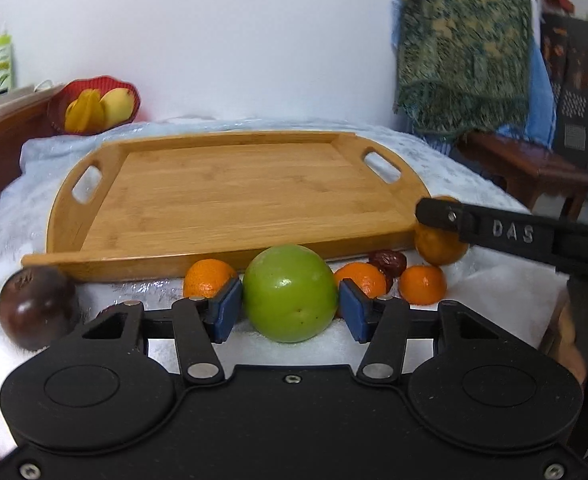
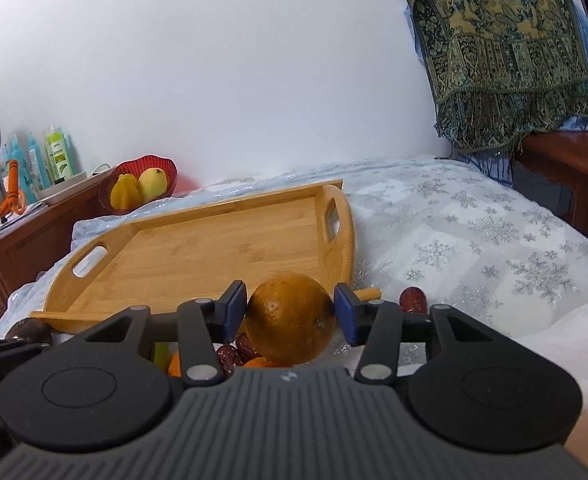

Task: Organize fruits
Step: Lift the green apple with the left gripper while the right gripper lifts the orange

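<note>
Blue pads (image 1: 230,312) of the left gripper (image 1: 290,312) flank a green apple (image 1: 290,294), barely touching. Right gripper (image 2: 290,316) clamps a brownish orange (image 2: 290,318) beside the bamboo tray (image 2: 198,256).

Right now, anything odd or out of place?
Nothing spilled or damaged. The tray is bare; all loose fruit sits on the cloth in front of it. Left gripper brackets the green fruit; right gripper holds an orange.

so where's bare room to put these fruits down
The wooden handled tray is bare between its two handle cutouts. The snowflake cloth right of it is open too. Crowded: the strip before the tray's near rim, around the green apple.
</note>
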A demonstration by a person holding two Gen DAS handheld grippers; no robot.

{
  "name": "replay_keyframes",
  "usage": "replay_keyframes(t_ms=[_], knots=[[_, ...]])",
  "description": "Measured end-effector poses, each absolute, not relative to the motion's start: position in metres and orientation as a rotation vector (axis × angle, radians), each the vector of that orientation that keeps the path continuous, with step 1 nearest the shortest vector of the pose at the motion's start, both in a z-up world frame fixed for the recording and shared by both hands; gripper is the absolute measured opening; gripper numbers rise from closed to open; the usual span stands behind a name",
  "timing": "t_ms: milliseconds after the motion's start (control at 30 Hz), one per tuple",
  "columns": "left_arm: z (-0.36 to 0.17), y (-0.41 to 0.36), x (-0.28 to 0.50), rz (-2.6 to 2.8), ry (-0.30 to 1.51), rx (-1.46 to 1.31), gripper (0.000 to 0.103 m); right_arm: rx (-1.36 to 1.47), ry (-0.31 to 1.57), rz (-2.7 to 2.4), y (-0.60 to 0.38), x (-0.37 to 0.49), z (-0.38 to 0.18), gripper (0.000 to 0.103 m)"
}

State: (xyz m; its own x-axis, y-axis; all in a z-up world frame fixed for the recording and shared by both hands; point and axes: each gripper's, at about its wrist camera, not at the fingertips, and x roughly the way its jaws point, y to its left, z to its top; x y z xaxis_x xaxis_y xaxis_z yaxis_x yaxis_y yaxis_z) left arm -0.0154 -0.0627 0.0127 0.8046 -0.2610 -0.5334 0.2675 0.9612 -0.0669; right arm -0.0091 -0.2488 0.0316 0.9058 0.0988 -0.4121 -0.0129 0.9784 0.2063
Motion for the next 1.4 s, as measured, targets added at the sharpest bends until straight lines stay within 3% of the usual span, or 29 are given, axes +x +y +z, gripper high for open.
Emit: replay_keyframes(t_ms=[433, 533, 733, 1067, 1167, 1400], knots=[[0.015, -0.065, -0.049, -0.276, 0.531, 0.111, 0.051, 0.143, 0.426, 0.039, -0.243, -0.046, 0.034, 0.051], [0.013, -0.066, -0.043, -0.275, 0.526, 0.104, 0.053, 0.137, 0.457, 0.025, -0.243, -0.047, 0.031, 0.057], [0.009, -0.069, -0.025, -0.278, 0.529, 0.09, 0.053, 0.194, 0.514, 0.003, -0.252, -0.04, 0.02, 0.058], [0.007, -0.075, -0.012, -0.308, 0.516, 0.051, 0.07, 0.185, 0.531, 0.012, -0.251, -0.038, 0.015, 0.06], [0.009, -0.072, -0.012, -0.266, 0.506, 0.034, 0.049, 0.194, 0.527, 0.008, -0.251, -0.038, 0.015, 0.057], [0.012, -0.067, -0.023, -0.25, 0.501, 0.077, 0.048, 0.207, 0.505, 0.0, -0.252, -0.04, 0.015, 0.054]])
